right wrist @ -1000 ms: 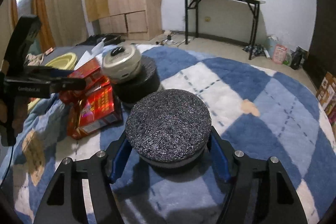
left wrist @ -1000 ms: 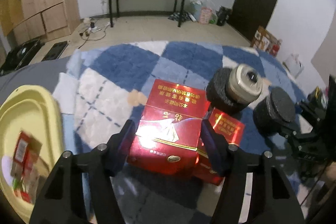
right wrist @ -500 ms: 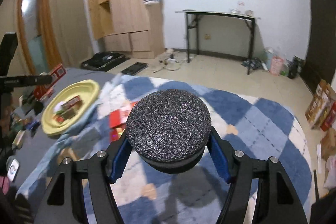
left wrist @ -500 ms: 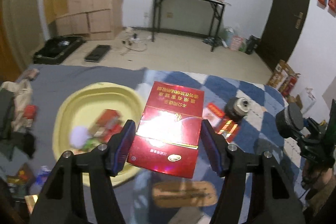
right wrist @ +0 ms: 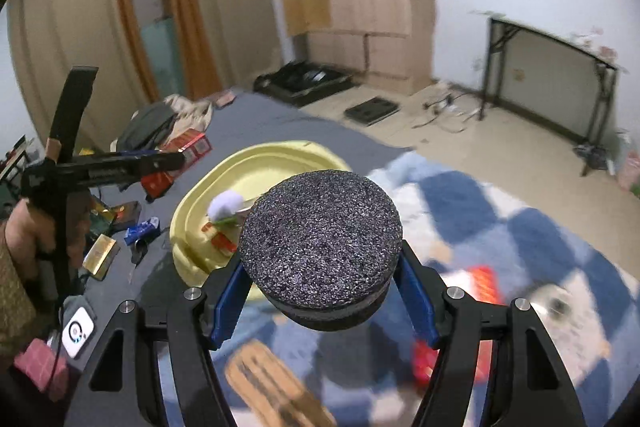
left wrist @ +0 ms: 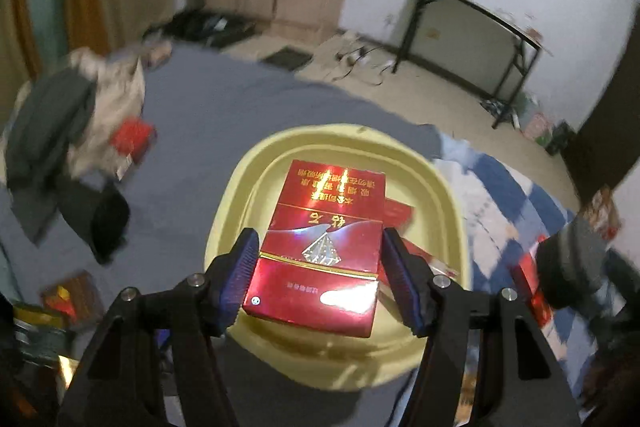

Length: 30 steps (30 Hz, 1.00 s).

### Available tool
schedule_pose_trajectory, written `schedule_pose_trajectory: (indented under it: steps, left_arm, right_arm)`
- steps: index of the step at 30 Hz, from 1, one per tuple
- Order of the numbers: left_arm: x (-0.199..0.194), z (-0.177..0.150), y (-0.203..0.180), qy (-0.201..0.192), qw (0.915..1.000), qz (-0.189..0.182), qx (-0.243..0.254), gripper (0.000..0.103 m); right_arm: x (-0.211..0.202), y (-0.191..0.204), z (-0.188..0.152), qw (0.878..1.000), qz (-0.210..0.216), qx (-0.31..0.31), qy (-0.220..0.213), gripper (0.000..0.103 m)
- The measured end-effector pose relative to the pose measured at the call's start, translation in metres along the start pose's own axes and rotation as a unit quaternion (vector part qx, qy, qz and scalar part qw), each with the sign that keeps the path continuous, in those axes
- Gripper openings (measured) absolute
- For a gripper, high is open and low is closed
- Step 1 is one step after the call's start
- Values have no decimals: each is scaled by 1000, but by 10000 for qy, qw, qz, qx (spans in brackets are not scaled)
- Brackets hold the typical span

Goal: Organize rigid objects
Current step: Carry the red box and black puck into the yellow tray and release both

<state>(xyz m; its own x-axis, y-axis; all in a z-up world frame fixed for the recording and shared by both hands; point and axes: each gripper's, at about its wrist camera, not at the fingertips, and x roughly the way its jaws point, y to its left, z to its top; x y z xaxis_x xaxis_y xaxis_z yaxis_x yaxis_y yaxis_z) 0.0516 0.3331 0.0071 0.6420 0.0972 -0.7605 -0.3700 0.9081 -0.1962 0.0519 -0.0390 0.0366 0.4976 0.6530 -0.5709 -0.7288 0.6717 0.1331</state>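
My left gripper (left wrist: 318,271) is shut on a red cigarette box (left wrist: 324,243) with gold lettering and holds it over the yellow tray (left wrist: 444,195). My right gripper (right wrist: 322,291) is shut on a black round foam-topped disc (right wrist: 322,239), held in the air beside the same yellow tray (right wrist: 188,227). The tray holds small red packets (right wrist: 224,243) and a white ball (right wrist: 224,205). The left gripper also shows in the right wrist view (right wrist: 176,159).
A blue and white checked rug (right wrist: 500,223) lies right of the tray with red boxes (right wrist: 482,283) on it. Clothes (left wrist: 68,115), small boxes (right wrist: 100,253) and a wooden piece (right wrist: 272,387) lie on the grey surface. A black table (left wrist: 476,39) stands by the wall.
Both grippers have swung left with their loads. The red box now hangs over the yellow tray, and the disc has come next to the tray. The rug has slid to the right.
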Motion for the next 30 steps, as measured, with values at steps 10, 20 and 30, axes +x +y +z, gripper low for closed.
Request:
schedule_pose_trajectory:
  steps: [10,20,30]
  left_arm:
    - [67,-11,21,496,9983,68,-285,53]
    - [61,-11,21,433,9984,87,-360,61]
    - [-21,14,-64,-311,9970,-709,-10,103]
  right_arm:
    - [134,22,35,9939,193,-386,1014,68]
    - [185,37,49,9920,126,-487,1156,69]
    - [84,23,34,9994,30,-131,330,103]
